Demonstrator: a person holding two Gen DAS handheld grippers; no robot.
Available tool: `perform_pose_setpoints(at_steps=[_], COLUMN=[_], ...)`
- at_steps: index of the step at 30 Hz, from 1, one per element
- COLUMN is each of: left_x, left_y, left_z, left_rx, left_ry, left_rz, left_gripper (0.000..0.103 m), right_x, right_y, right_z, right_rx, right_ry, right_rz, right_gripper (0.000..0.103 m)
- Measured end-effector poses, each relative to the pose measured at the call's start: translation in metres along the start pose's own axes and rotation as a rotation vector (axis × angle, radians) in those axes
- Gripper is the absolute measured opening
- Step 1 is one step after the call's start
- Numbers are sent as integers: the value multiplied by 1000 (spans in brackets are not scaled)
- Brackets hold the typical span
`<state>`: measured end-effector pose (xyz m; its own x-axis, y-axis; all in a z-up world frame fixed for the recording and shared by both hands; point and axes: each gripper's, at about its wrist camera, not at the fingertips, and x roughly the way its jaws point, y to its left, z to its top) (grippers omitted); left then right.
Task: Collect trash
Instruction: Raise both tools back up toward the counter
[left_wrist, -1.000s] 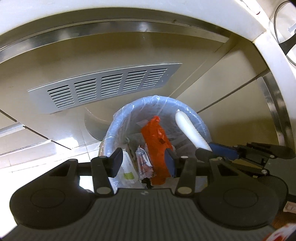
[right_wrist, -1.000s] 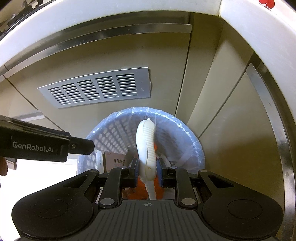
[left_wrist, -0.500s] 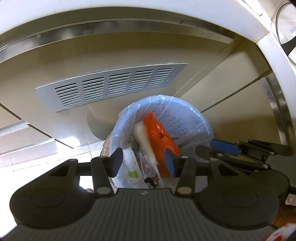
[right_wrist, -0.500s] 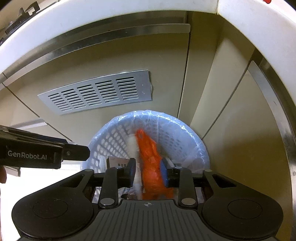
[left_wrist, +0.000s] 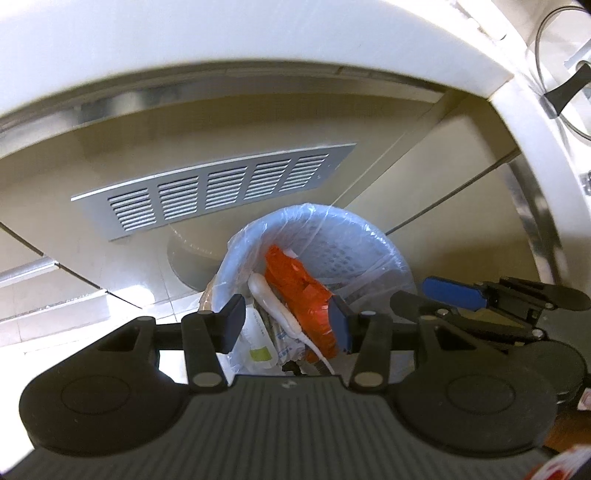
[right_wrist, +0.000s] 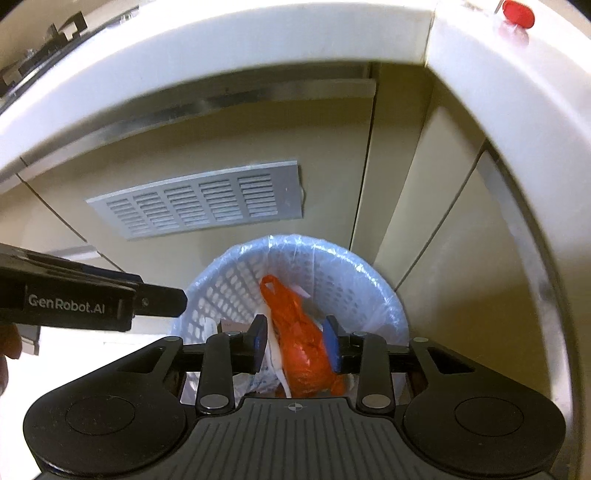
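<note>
White and long, the soft wrapper (left_wrist: 275, 308) that the right gripper (right_wrist: 295, 341) was pinching 1 second ago now lies inside the bin (left_wrist: 369, 236), pressed against the orange bag (left_wrist: 299, 295) at that bag's 9 o'clock side in the left wrist view. That is the change: the piece has dropped, and it has landed within the rim rather than on the floor.

Going left to right in the left wrist view, the left gripper (left_wrist: 288, 325) hangs over the bin's near edge with its jaws parted and nothing between the pads; only the trash far below shows through the gap. At 3 o'clock of it the right gripper's blue-tipped fingers (left_wrist: 454, 293) reach in over the bin's right side.

In the right wrist view, the left gripper's black body comes in from 9 o'clock, and the right gripper's jaws have just been opening. They stand apart now, holding nothing; the orange bag and a strip of the white wrapper (right_wrist: 273, 350) are seen between them but lie well below, down in the bin.

For the task, I judge this 1 piece of trash delivered. Both grippers are empty, so the likely next step is to lift clear of the lined bin and look for whatever rubbish remains elsewhere; none is visible outside the bin from here.
</note>
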<state>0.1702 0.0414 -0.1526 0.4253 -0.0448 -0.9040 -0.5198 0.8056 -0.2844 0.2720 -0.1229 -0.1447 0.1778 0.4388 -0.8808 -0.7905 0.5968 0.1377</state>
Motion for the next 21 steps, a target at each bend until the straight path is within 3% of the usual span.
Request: perform_pose_setpoints(at_steps=[9,18,21], left_x=[-39,-92,-108], left_y=[-20,-50,-61], left_z=[8,23,31], left_rx=[88,200,237], left_ry=[-87,-234,-281], left_rz=[-41,-102,-115], left_gripper=[45,45,45], right_x=[-50,-116,-136], right_y=[4,4,1], right_z=[11,24,31], right_rx=[-12,-30,-29], right_ry=[-103,-290,-356], right_rz=[29,19,9], right_gripper=[38,47,55])
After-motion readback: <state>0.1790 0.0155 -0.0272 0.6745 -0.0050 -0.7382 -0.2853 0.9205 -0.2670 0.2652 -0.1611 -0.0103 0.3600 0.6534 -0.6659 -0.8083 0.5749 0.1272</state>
